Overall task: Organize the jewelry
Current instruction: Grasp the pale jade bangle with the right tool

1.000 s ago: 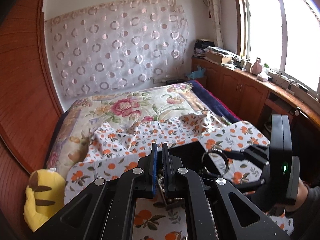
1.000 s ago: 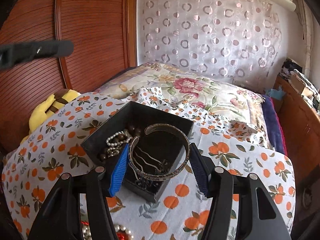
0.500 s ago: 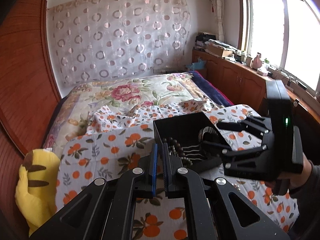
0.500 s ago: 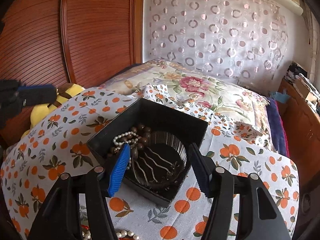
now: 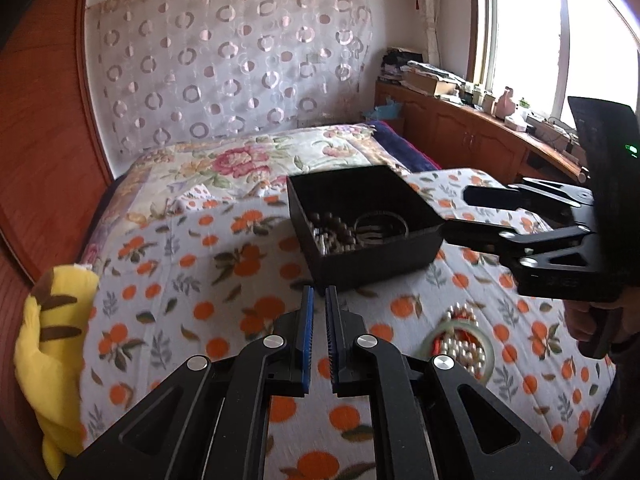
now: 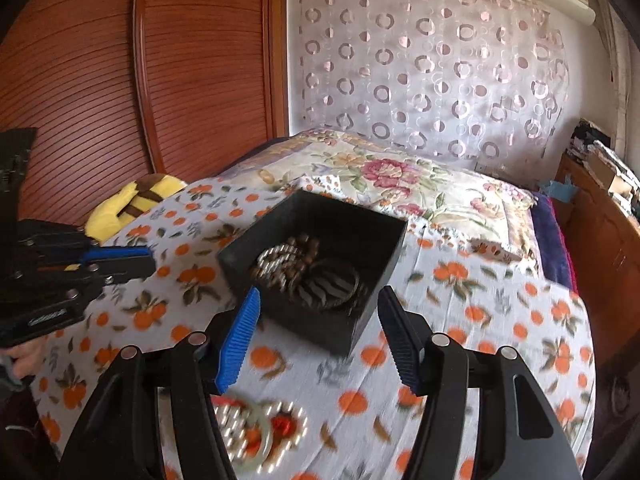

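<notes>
Looking along the left gripper [image 5: 319, 304], its jaws stand almost together with only a thin slit between the blue pads and nothing in it. Just ahead and slightly right of its tips sits the black box [image 5: 372, 264], on the orange-print cloth [image 5: 192, 280]. Inside the box: dark beads [image 5: 334, 228] on the near-left side, a metal bangle [image 5: 380, 226] to their right. Right of the fingers and nearer the camera lies a loose heap of pearl beads [image 5: 460, 340] with red bits and a pale green ring. Further right the right gripper [image 5: 460, 216] reaches in from the side, fingers spread, tips at the box's right wall; whether they touch it I cannot tell. A hand [image 5: 600, 320] holds its handle.

Right wrist view: right gripper [image 6: 318, 320] jaws wide apart, nothing between the pads; the box [image 6: 360, 216] sits just beyond the tips, its near corner in line with the gap. This view shows the box contents from above: pearl strand [image 6: 276, 258], dark beads, bangle [image 6: 332, 284]. The loose heap [image 6: 256, 428] lies below, between the finger arms, blurred. The left gripper [image 6: 120, 264] appears at far left, closed, well clear of the box.

Only the left view shows the window [image 5: 560, 40] and the cluttered wooden cabinet [image 5: 460, 128]. Both show the yellow plush toy [image 5: 52, 340], flowered quilt [image 5: 248, 160], circle-pattern curtain [image 5: 232, 64] and slatted wood panel [image 6: 120, 80].
</notes>
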Action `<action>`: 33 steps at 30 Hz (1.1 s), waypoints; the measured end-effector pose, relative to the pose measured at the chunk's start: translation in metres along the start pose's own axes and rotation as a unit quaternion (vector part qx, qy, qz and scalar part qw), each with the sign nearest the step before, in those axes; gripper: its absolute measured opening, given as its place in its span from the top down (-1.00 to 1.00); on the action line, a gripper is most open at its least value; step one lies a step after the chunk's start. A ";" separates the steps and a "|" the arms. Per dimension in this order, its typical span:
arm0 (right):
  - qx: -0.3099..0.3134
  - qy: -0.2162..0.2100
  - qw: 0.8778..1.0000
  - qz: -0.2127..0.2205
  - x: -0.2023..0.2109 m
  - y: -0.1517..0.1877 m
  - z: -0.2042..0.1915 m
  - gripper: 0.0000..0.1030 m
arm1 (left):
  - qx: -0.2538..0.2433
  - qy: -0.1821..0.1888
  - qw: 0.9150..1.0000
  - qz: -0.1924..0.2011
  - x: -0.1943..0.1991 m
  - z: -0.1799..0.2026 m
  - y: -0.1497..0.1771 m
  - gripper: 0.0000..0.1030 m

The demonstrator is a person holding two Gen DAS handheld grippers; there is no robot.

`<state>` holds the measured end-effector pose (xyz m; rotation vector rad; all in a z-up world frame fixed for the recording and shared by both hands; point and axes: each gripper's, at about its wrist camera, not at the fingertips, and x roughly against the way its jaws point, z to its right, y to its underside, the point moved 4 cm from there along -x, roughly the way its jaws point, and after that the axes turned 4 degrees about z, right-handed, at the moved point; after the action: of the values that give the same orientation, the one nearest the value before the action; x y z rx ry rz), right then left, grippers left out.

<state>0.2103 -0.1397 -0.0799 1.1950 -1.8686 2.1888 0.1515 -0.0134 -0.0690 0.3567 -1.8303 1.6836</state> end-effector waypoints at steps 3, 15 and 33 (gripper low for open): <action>0.000 -0.013 1.000 -0.012 0.008 0.017 -0.007 -0.23 | 0.001 -0.005 1.000 -0.006 0.000 -0.003 0.011 0.80; 0.033 -0.056 0.997 -0.050 0.016 0.062 -0.057 -0.24 | 0.013 -0.010 0.999 -0.042 -0.012 -0.015 0.048 0.17; 0.069 -0.045 0.992 -0.097 -0.005 0.077 -0.067 -0.58 | -0.001 -0.026 0.998 -0.063 -0.022 -0.011 0.056 -0.36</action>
<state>0.1416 -0.1019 -0.1460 1.4554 -1.5732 2.2222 0.1387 0.0010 -0.1264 0.5102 -1.8072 1.6003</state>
